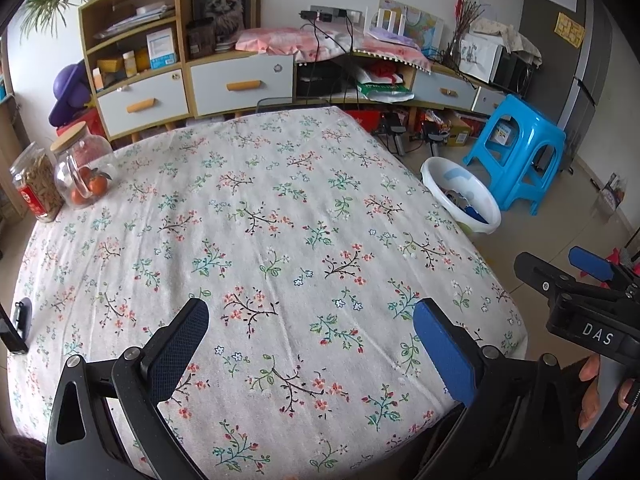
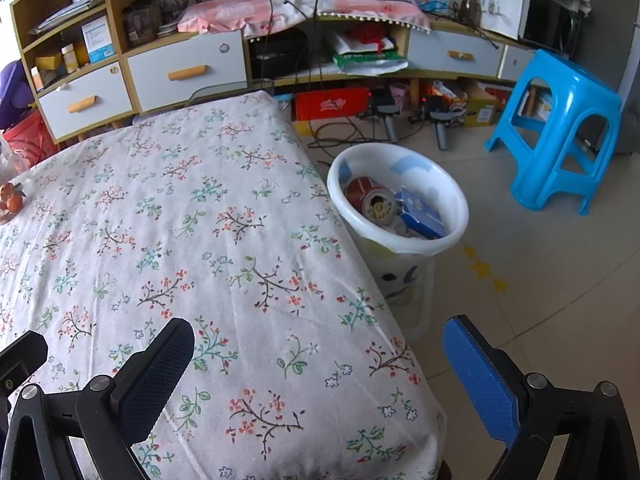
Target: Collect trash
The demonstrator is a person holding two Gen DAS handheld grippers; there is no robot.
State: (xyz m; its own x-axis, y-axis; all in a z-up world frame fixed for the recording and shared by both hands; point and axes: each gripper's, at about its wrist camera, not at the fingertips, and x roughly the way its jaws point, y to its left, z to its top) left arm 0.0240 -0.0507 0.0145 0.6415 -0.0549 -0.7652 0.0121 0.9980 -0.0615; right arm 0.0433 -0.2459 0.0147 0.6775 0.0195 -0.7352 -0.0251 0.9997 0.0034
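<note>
A white plastic trash bin (image 2: 456, 204) stands on the floor at the table's right edge; it also shows in the left wrist view (image 1: 490, 200). Inside lie a red can (image 2: 366, 194), a blue packet (image 2: 420, 214) and other scraps. My left gripper (image 1: 310, 326) is open and empty above the near part of the flowered tablecloth (image 1: 256, 216). My right gripper (image 2: 320, 356) is open and empty over the table's near right corner; it shows in the left wrist view (image 1: 560, 276) at the right. No loose trash shows on the cloth.
Two glass jars (image 1: 60, 172) with snacks and oranges stand at the table's far left. A black object (image 1: 18, 324) lies at the left edge. A blue plastic stool (image 2: 556, 132) stands right of the bin. A shelf unit with drawers (image 1: 224, 80) lines the wall.
</note>
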